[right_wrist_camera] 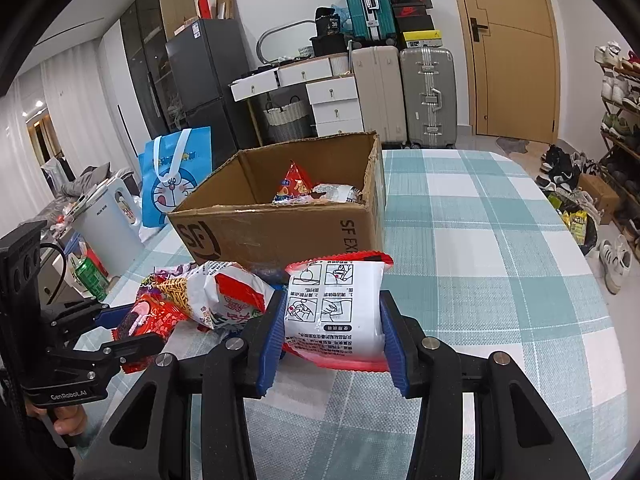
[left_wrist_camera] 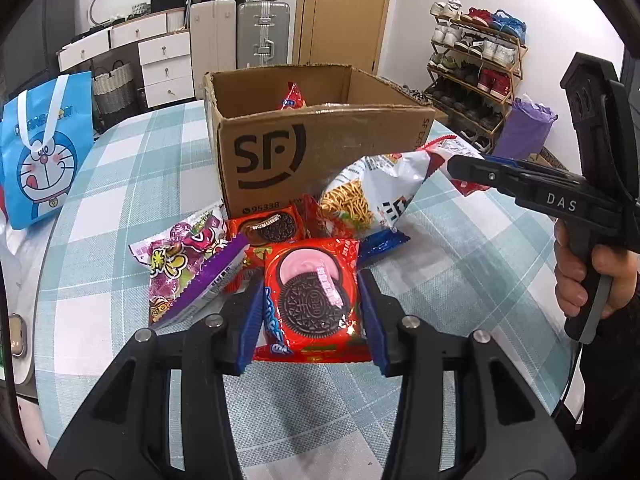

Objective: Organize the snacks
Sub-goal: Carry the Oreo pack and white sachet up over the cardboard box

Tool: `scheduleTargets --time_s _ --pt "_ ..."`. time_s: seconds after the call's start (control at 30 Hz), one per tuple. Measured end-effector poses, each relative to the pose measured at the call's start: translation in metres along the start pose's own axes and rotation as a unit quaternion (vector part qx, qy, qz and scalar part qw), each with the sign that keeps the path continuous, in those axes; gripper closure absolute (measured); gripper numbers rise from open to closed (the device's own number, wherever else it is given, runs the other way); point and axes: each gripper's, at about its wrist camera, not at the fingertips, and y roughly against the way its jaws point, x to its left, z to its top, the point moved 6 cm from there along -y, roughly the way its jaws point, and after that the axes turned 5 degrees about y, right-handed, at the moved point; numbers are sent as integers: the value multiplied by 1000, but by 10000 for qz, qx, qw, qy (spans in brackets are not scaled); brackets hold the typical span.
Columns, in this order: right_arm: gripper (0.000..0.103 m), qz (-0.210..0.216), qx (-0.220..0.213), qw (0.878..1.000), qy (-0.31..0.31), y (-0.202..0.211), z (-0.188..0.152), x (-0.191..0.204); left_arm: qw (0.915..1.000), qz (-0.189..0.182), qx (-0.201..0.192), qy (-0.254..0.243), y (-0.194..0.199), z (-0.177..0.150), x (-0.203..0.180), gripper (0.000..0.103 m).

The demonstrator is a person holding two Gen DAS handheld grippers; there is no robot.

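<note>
Blue pads of our left tool [left_wrist_camera: 311,316] are squeezing the Oreo pack [left_wrist_camera: 314,304], right tool [right_wrist_camera: 334,336] is clamping the noodle bag [right_wrist_camera: 340,312], both just above the tabletop [right_wrist_camera: 500,240]. We're guessing: clear the SF box [right_wrist_camera: 280,232] rim before dropping them in.

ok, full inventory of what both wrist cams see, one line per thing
cardboard box: 1, brown, open, centre of table
snack packs in box: at least 2, one red, one whitish
Oreo pack: 1, red, clamped in left gripper
noodle bag: 1, white with red edges, clamped in right gripper
second Oreo pack: 1, red, on table before box
purple candy bag: 1, purple, left of the Oreos
blue packet: 1, mostly hidden under noodle bag
tablecloth: 1, teal and white check
Doraemon bag: 1, blue, left table edge
left gripper: black, blue pads
right gripper: black, blue pads
</note>
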Motion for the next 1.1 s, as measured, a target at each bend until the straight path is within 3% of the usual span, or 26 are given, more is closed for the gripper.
scheduleTargets --time_s 1.1 --pt "58 151 -505 9986 40 28 18 13 9982 -139 -568 164 43 23 3 62"
